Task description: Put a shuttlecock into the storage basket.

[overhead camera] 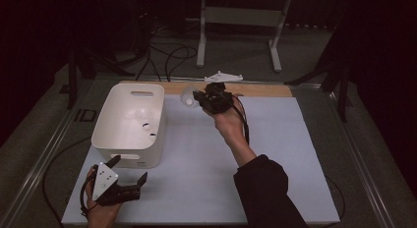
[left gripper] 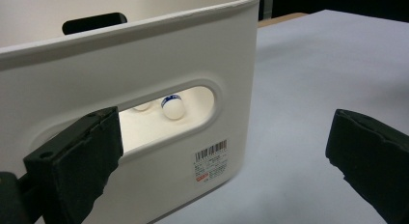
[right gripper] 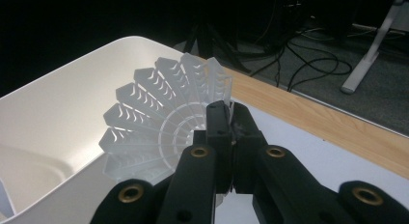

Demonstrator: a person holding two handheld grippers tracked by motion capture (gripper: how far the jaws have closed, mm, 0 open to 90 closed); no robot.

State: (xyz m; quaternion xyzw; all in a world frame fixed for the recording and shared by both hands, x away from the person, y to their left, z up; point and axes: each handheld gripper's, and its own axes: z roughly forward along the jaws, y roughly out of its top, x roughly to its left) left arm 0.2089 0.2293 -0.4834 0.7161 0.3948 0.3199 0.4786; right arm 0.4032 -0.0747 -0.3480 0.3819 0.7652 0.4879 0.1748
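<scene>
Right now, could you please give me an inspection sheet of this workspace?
Surface: pale mat on the table; wooden strip along its far edge.
Job's things: plastic shuttlecock; white bin holding shuttlecocks.
Clutter: nothing seen.
Grippers: right gripper shut on the shuttlecock's skirt beside the bin; left gripper open, facing the bin's near handle slot.
Cables: black cables on the floor beyond the table.
Surroundings: white stand legs, dark room.
</scene>
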